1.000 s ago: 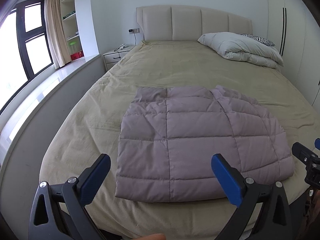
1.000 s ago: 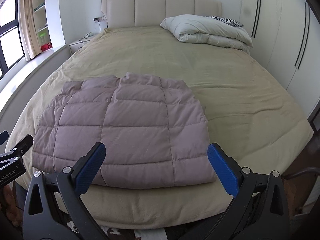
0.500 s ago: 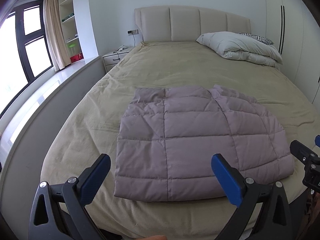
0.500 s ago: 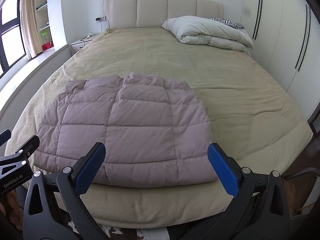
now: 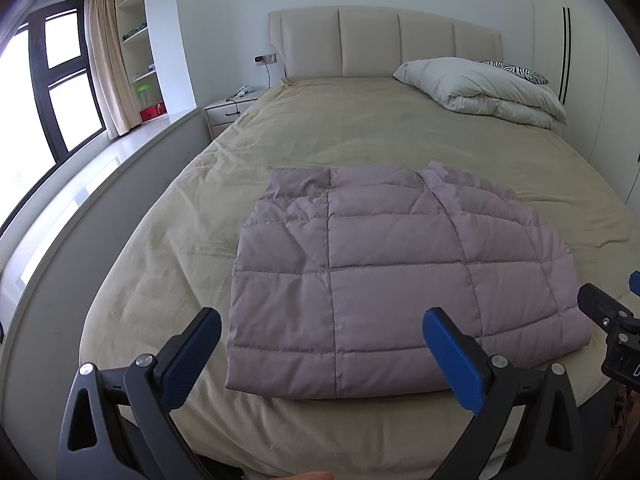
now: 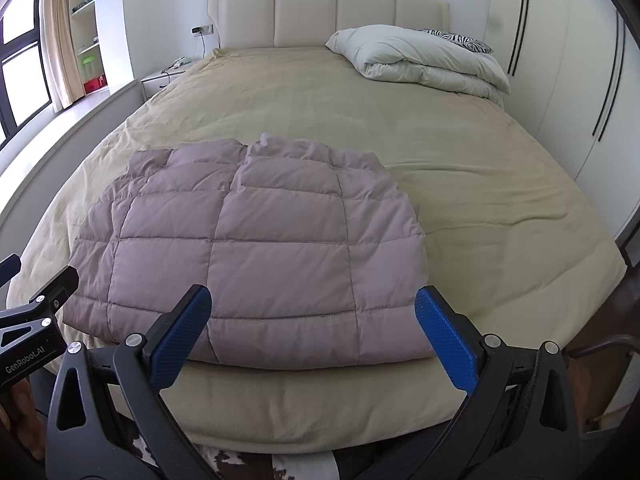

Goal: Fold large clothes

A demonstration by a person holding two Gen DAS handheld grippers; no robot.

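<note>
A mauve quilted puffer garment (image 5: 376,280) (image 6: 256,240) lies folded into a flat rectangle near the foot of the bed (image 5: 360,136) (image 6: 480,184), which has a beige cover. My left gripper (image 5: 322,354) hangs open above the bed's near edge, in front of the garment, with nothing between its blue pads. My right gripper (image 6: 312,338) is open too, held just short of the garment's near edge. Each gripper shows at the side of the other's view: the right gripper (image 5: 608,320) and the left gripper (image 6: 36,312).
A folded white duvet (image 5: 480,88) with a zebra-print pillow sits at the head on the right. A nightstand (image 5: 232,112), a window ledge (image 5: 100,172) and shelves are on the left. White wardrobe doors (image 6: 568,80) run along the right.
Both grippers have drifted slightly; the garment sits a little higher and further right in the right wrist view. The garment itself has not moved, and both grippers stay open.
</note>
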